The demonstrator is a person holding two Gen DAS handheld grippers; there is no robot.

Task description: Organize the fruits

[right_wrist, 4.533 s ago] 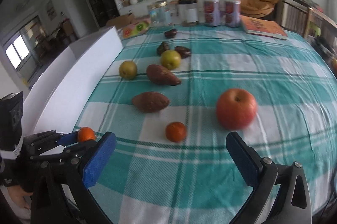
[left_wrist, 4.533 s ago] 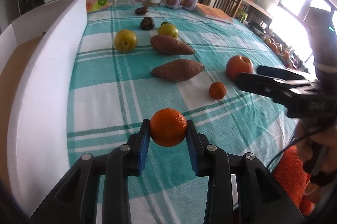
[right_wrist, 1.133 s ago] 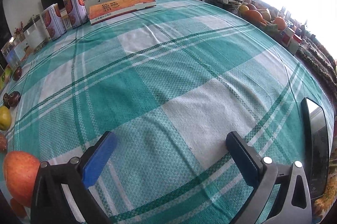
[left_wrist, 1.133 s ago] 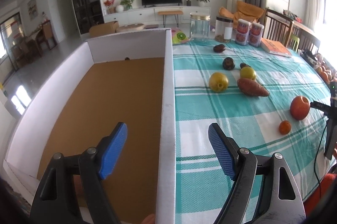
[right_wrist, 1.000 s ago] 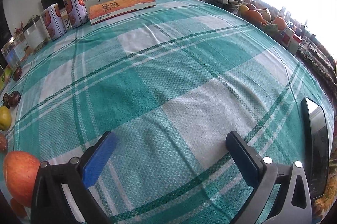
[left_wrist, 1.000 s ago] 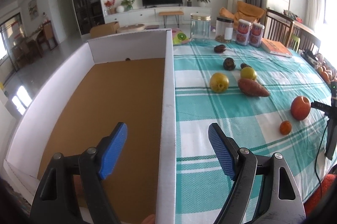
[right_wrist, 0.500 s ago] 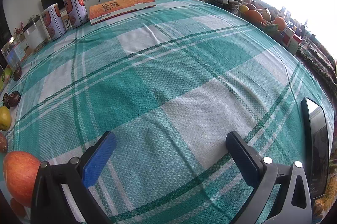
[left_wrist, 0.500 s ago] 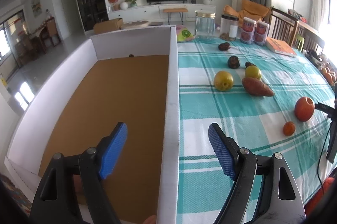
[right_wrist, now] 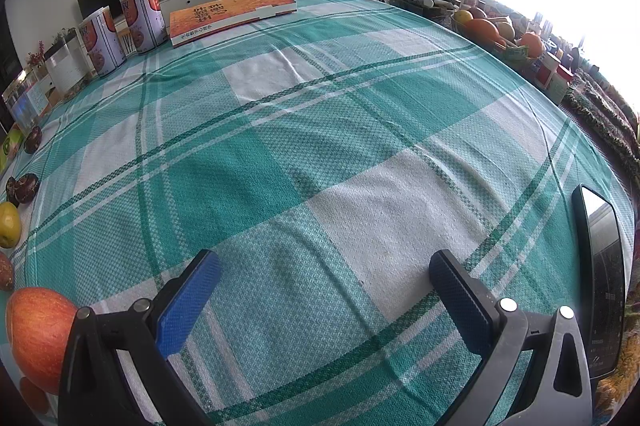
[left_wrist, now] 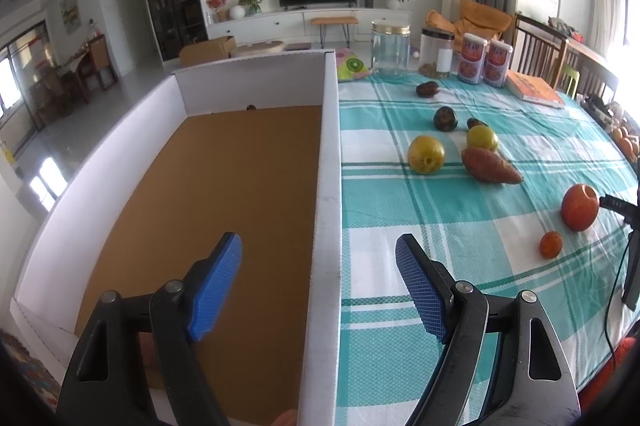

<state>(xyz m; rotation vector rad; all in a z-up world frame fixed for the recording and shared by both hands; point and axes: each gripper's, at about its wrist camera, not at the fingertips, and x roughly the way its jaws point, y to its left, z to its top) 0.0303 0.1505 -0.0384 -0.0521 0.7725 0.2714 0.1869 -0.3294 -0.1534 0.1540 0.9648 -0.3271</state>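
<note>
My left gripper (left_wrist: 318, 250) is open and empty, its blue pads either side of the white box's (left_wrist: 328, 186) right wall. The box floor is brown cardboard. On the checked cloth to its right lie two yellow fruits (left_wrist: 426, 154), a sweet potato (left_wrist: 491, 166), a red apple (left_wrist: 580, 207), a small orange (left_wrist: 551, 244) and dark fruits (left_wrist: 445, 118). My right gripper (right_wrist: 320, 266) hangs open over bare cloth, with the red apple (right_wrist: 38, 334) just left of its left finger. A rounded orange-pink shape at the box's near edge is too cut off to identify.
Jars (left_wrist: 390, 48) and cans (left_wrist: 472, 60) line the table's far edge beside an orange book (right_wrist: 228, 12). A dark phone (right_wrist: 600, 278) lies right of the right gripper. A fruit basket (right_wrist: 496, 30) stands off the table's far right side.
Earlier the left gripper was shut on an orange above the cloth; it now stands open and empty at the box wall. One sweet potato has left the cloth. The right view has swung onto bare cloth.
</note>
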